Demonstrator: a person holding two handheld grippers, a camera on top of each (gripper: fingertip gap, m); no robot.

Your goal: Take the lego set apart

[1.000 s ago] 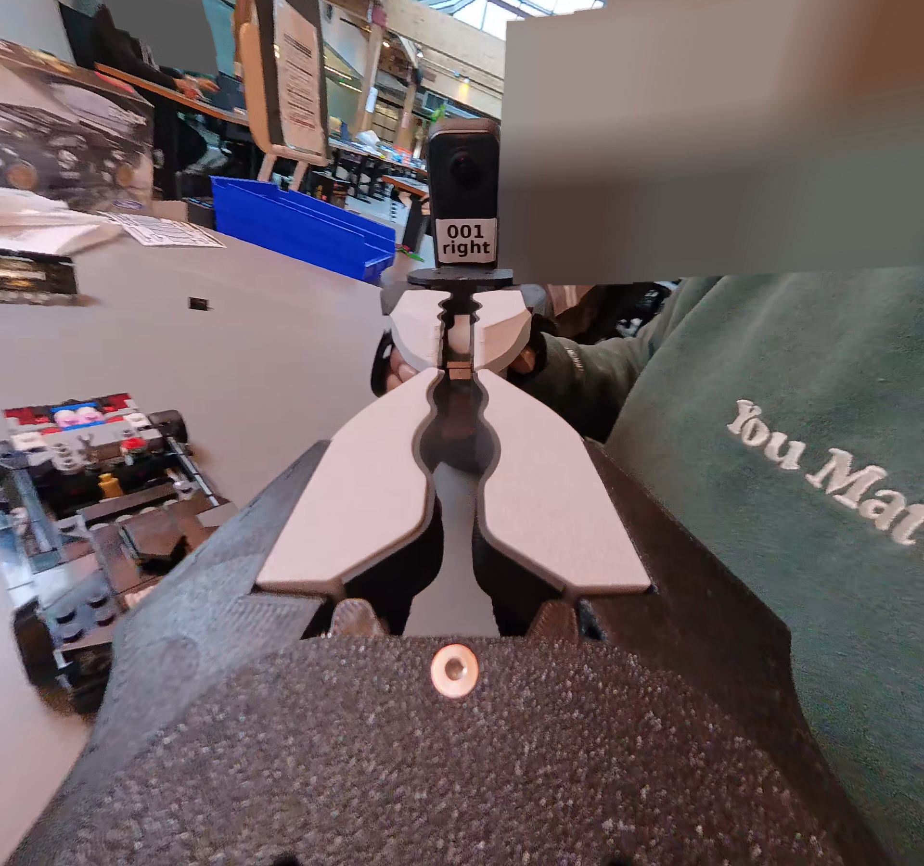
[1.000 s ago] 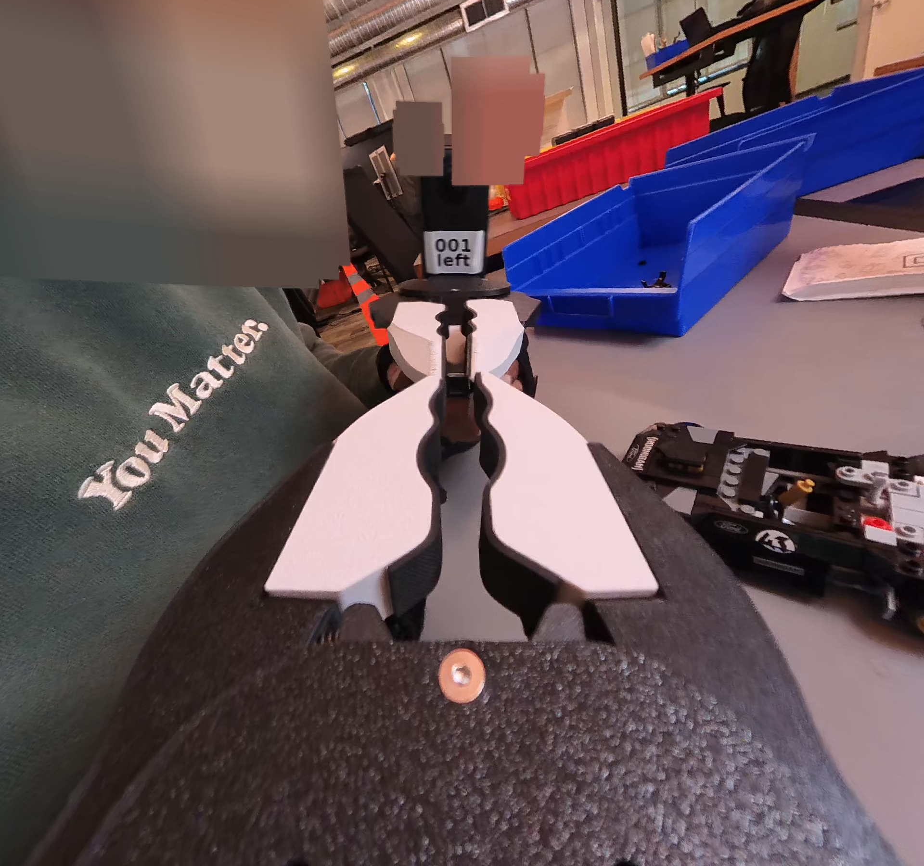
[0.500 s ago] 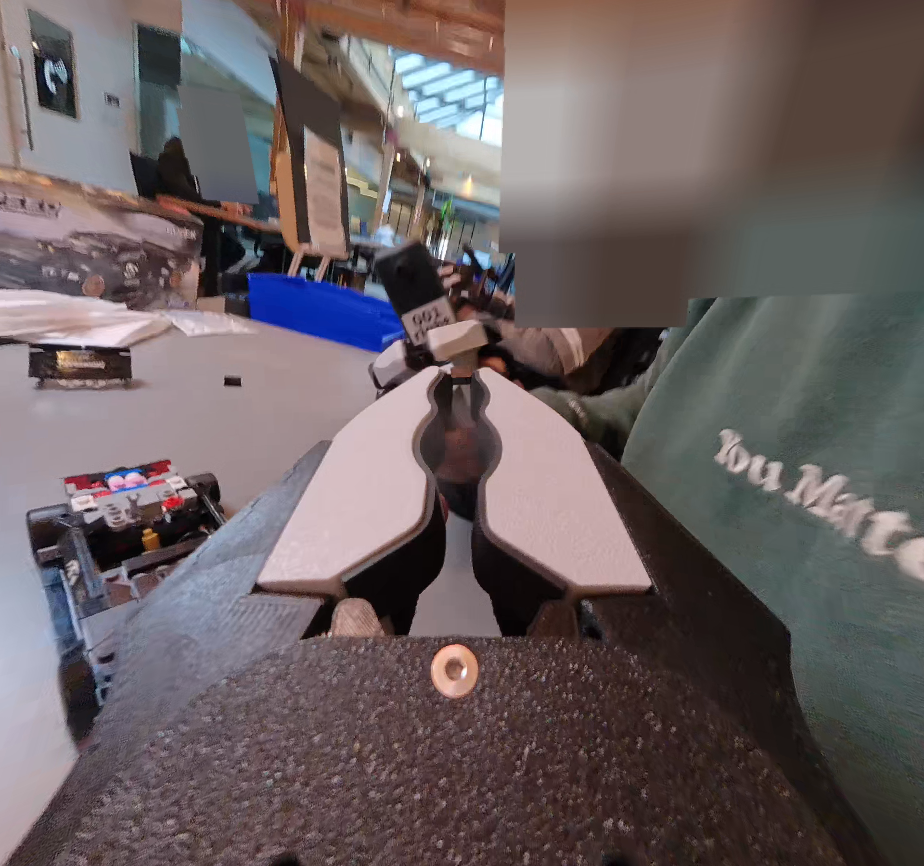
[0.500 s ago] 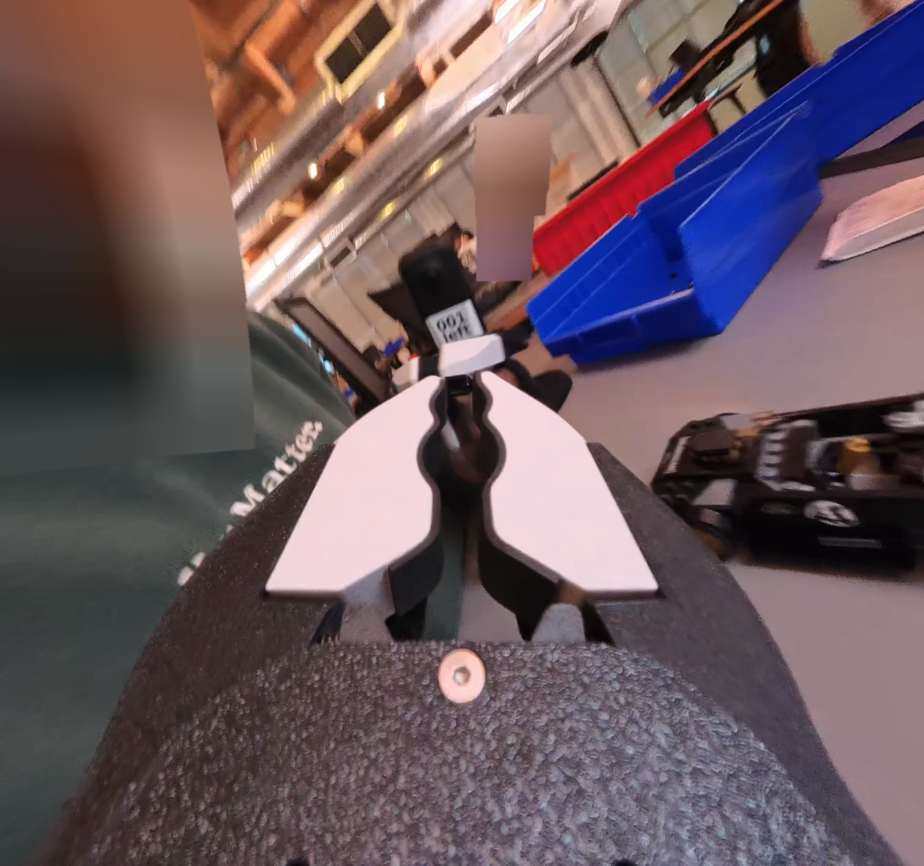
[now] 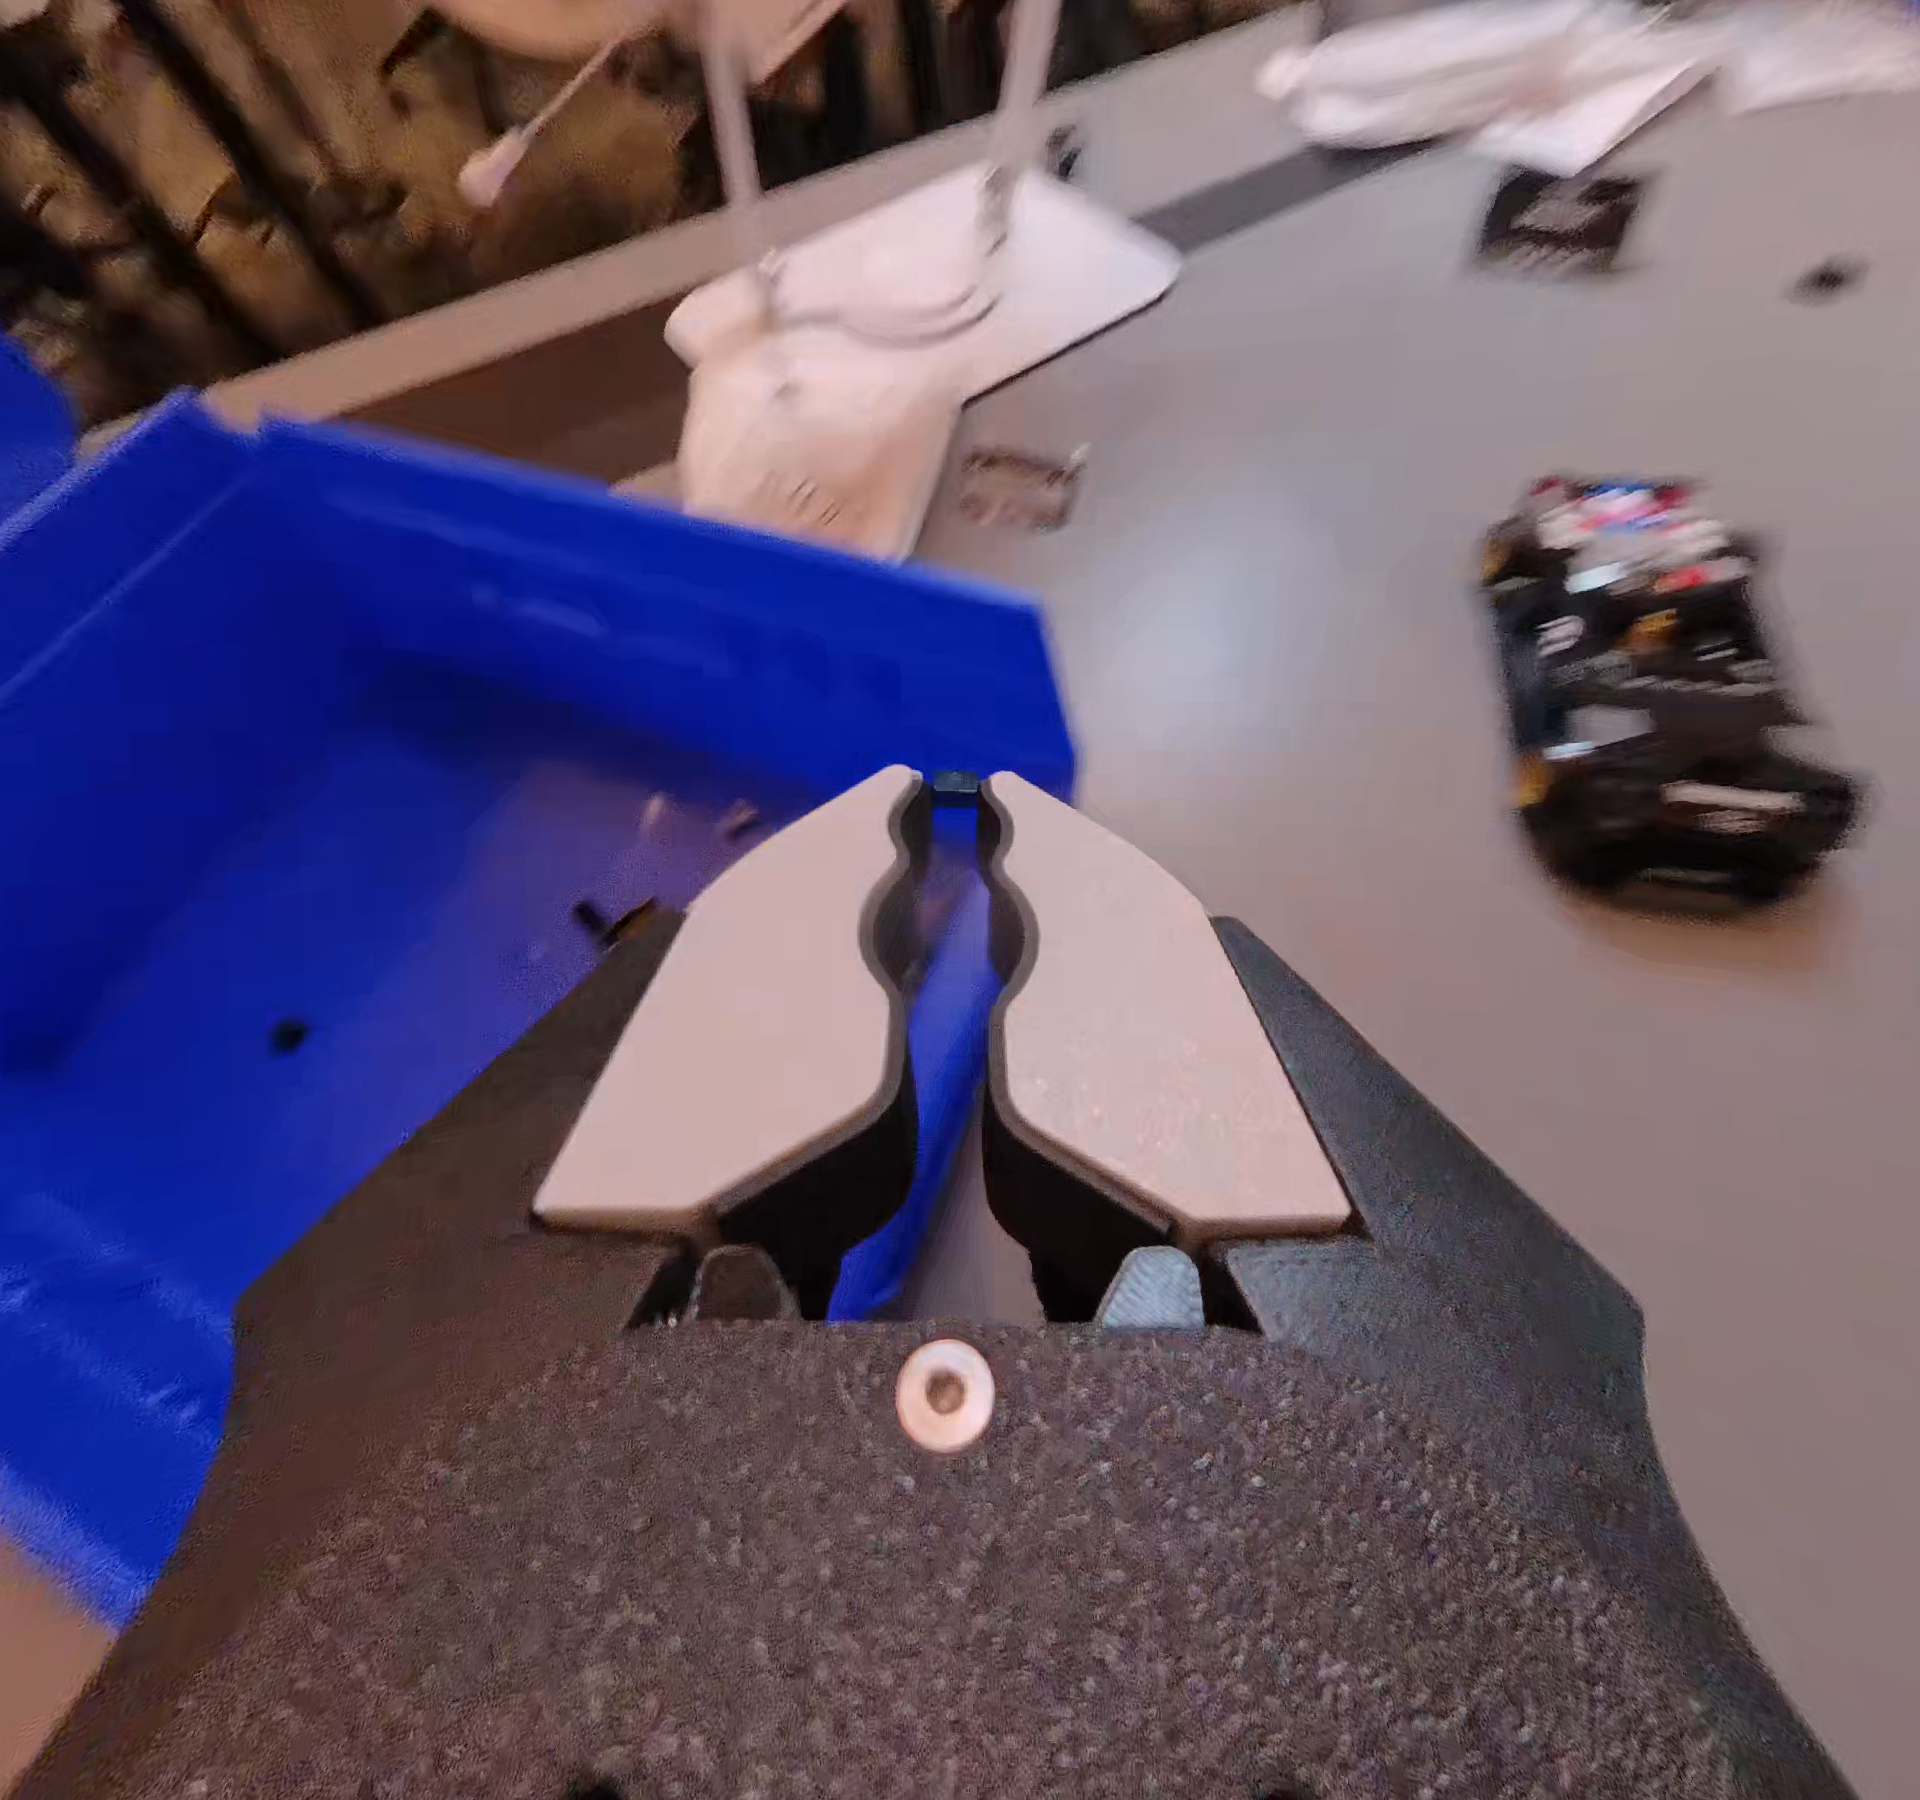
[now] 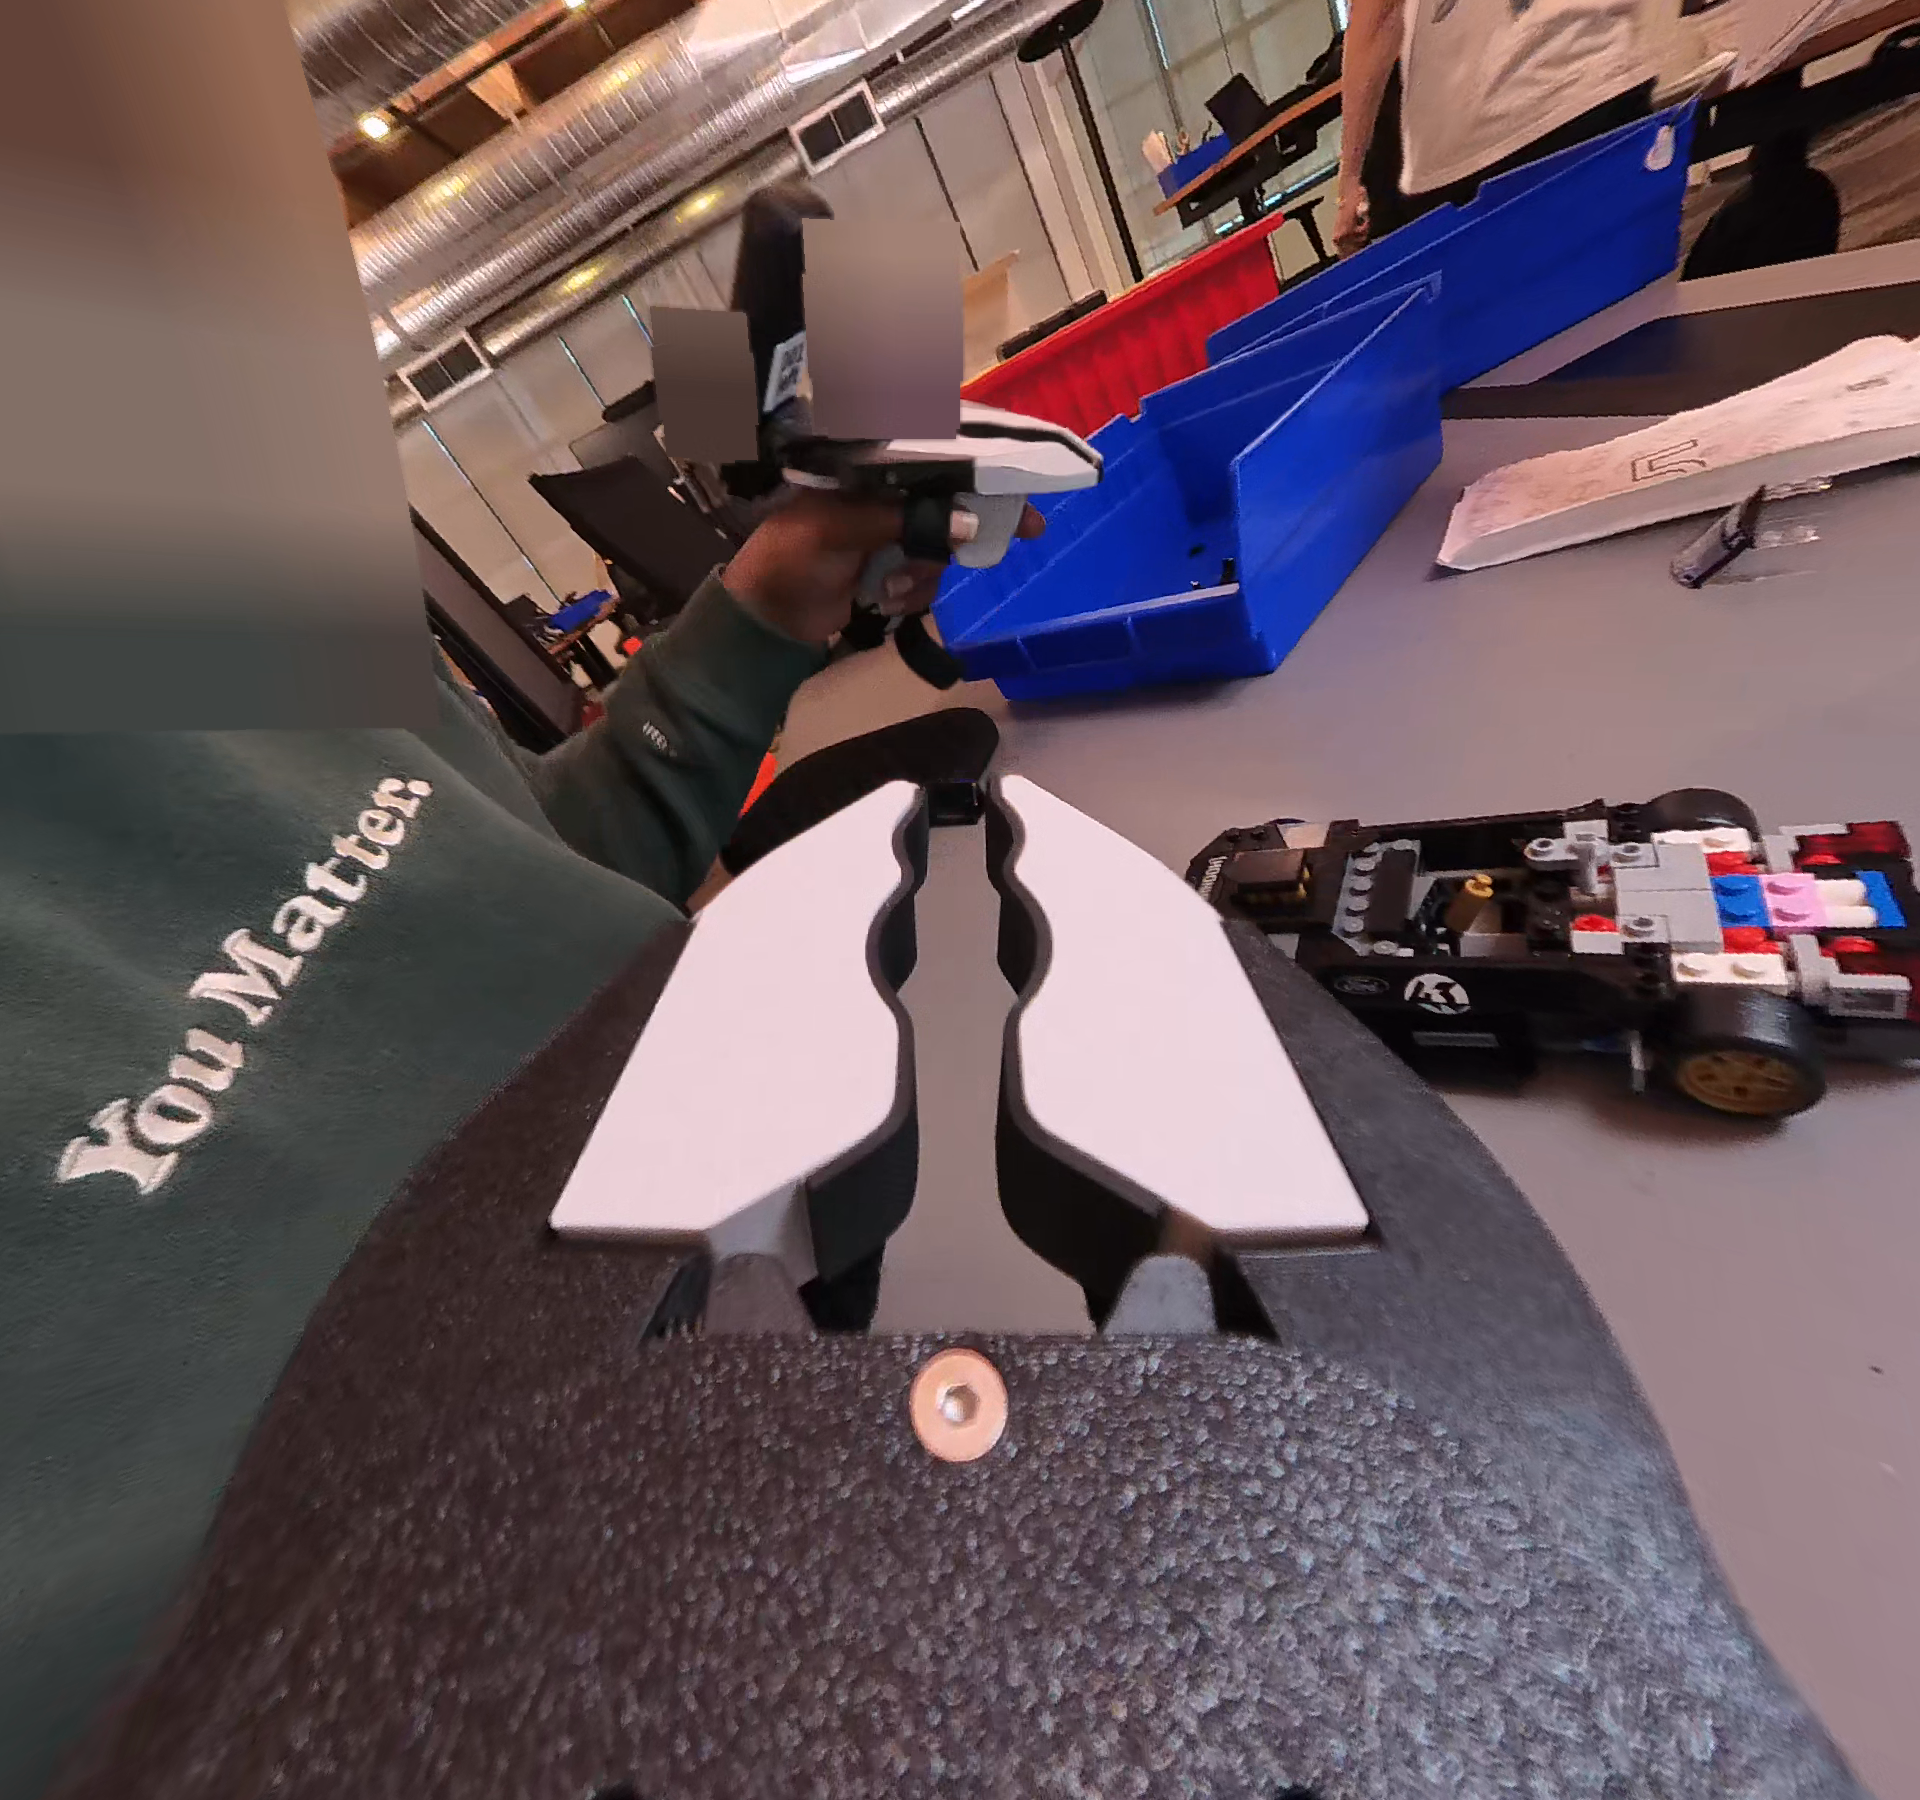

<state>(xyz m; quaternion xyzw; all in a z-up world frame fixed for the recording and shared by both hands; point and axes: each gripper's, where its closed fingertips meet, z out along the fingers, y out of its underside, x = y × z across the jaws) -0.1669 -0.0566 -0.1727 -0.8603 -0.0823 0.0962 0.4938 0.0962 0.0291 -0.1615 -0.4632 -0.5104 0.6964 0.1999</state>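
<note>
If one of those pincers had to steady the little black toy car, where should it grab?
Probably across the lego car's low black nose end, coming down from above: the car sits flat on its wheels, and that end looks narrower and smoother than the studded, open middle.

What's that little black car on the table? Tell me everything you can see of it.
The black brick-built toy car is half taken apart: its roof is off, showing grey, red, blue, pink and white bricks inside. One black wheel with a gold hub shows at the near side. It stands upright on the grey table, apart from the blue plastic bin. No claw touches it.
</note>
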